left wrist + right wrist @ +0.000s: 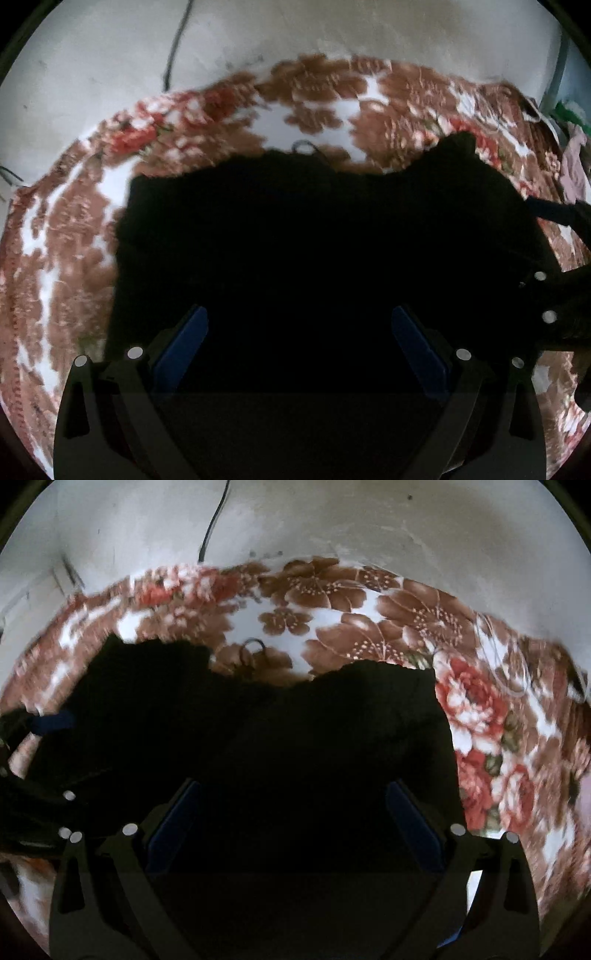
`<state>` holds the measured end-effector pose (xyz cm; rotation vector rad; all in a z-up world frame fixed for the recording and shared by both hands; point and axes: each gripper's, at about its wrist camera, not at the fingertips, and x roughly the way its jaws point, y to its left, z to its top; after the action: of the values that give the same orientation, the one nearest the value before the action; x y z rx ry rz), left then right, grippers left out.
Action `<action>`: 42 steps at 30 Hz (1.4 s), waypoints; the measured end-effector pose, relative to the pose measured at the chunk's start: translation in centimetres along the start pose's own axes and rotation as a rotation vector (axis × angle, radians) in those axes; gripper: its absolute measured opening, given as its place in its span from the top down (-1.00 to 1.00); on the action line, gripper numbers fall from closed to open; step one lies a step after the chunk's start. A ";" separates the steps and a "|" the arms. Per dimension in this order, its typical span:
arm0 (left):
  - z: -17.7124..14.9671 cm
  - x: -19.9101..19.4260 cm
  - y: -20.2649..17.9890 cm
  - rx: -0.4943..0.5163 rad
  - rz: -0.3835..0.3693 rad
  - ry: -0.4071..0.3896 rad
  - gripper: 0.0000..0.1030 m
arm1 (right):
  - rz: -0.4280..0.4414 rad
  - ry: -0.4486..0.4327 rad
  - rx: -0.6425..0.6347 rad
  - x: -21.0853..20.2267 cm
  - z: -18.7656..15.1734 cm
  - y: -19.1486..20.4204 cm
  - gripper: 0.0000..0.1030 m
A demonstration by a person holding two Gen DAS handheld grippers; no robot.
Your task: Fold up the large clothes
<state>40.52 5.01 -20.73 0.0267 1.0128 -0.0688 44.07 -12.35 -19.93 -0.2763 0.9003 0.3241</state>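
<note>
Two wide-open, empty tools, left tool (299,347) and right tool (293,821), above one black garment (314,229) on one floral blanket (66,229).

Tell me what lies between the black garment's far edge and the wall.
Only the floral blanket, apart from a small dark cord loop beside the black garment; the right wrist view shows this most clearly, up to the wall.
</note>
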 end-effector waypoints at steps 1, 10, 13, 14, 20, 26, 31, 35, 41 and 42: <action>0.2 0.6 0.1 0.000 -0.008 0.011 -0.90 | -0.012 0.001 -0.014 0.9 0.0 -0.3 -0.91; 1.8 4.6 3.2 0.113 0.004 0.045 -0.92 | -0.084 -0.001 -0.080 6.3 1.5 -6.5 -0.91; 2.0 4.7 4.5 0.117 -0.015 0.048 -0.92 | -0.117 -0.005 -0.118 7.2 1.9 -8.2 -0.91; 2.0 4.6 4.9 0.124 -0.013 0.045 -0.92 | -0.131 0.000 -0.125 7.6 1.8 -8.8 -0.91; 1.8 3.5 6.1 0.113 0.018 0.023 -0.92 | -0.142 0.021 -0.080 8.3 1.0 -12.4 -0.91; 1.4 0.4 6.7 0.024 0.078 0.006 -0.90 | -0.143 -0.005 -0.007 4.7 0.9 -13.0 -0.91; 1.2 -4.1 5.2 -0.042 0.034 -0.056 -0.89 | -0.037 -0.056 0.090 0.4 0.7 -11.2 -0.91; 0.2 -5.1 3.2 -0.042 0.017 -0.064 -0.90 | 0.060 -0.060 0.102 -1.2 -0.2 -7.4 -0.91; -3.2 -1.6 0.7 0.037 0.056 0.008 -0.90 | 0.036 0.014 -0.044 2.2 -2.8 -1.9 -0.91; -3.7 -1.0 0.8 0.042 0.057 0.011 -0.92 | 0.037 0.015 -0.047 2.6 -3.2 -2.0 -0.91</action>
<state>36.96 6.06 -21.84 0.0943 1.0212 -0.0376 44.08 -14.96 -23.69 -0.3061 0.9147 0.3780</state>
